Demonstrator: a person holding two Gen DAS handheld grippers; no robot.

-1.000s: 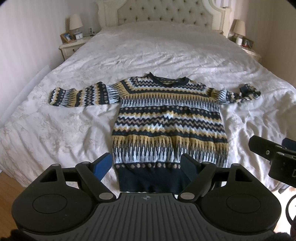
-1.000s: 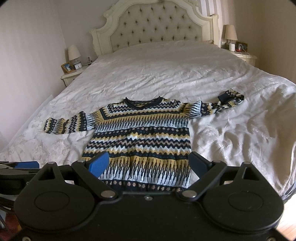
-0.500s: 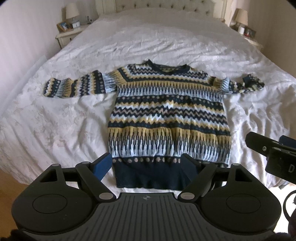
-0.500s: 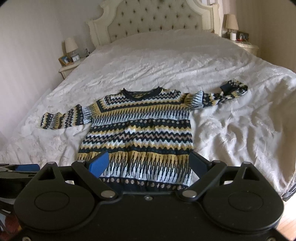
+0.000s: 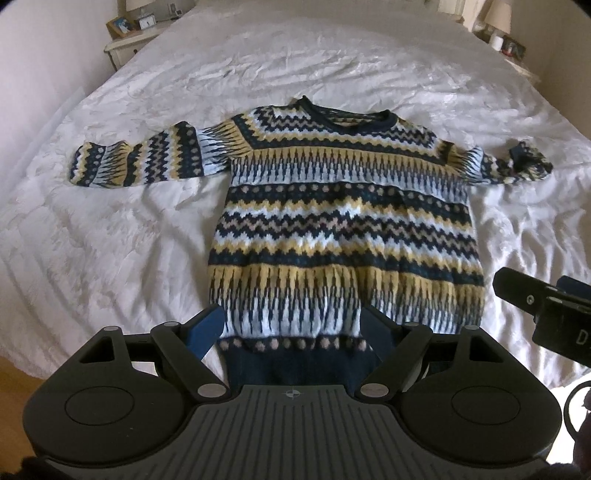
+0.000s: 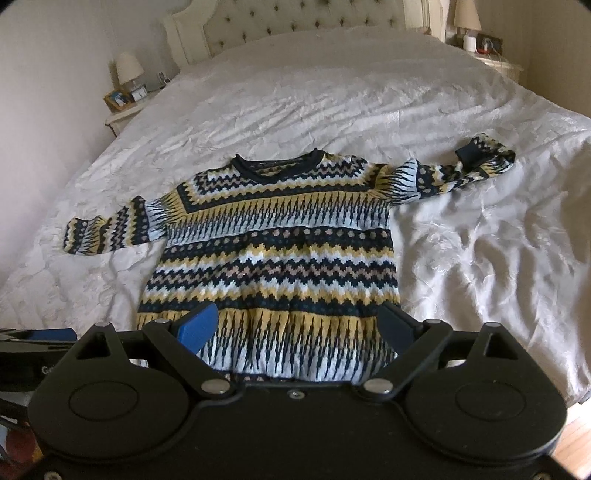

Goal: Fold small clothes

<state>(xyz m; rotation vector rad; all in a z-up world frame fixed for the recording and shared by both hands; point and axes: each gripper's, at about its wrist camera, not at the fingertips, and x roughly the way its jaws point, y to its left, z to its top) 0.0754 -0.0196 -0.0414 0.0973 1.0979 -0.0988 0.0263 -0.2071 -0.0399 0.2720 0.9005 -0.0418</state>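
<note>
A patterned knit sweater (image 5: 343,229) in navy, yellow, pale blue and tan lies flat and face-up on a white bedspread (image 5: 110,240), neckline toward the tufted headboard (image 6: 295,22) and dark hem toward the near edge of the bed. Its left sleeve (image 5: 144,160) stretches straight out to the side, while the right sleeve (image 6: 461,166) runs outward and doubles back at the cuff. The left gripper (image 5: 291,328) hovers above the hem with its jaws spread wide, grasping nothing. The right gripper (image 6: 299,326) hangs over the lower body of the sweater, likewise released with the fingers far apart. A nightstand (image 6: 122,114) with a lamp (image 6: 129,70) and a framed photo stands beside the bed on the left.
</note>
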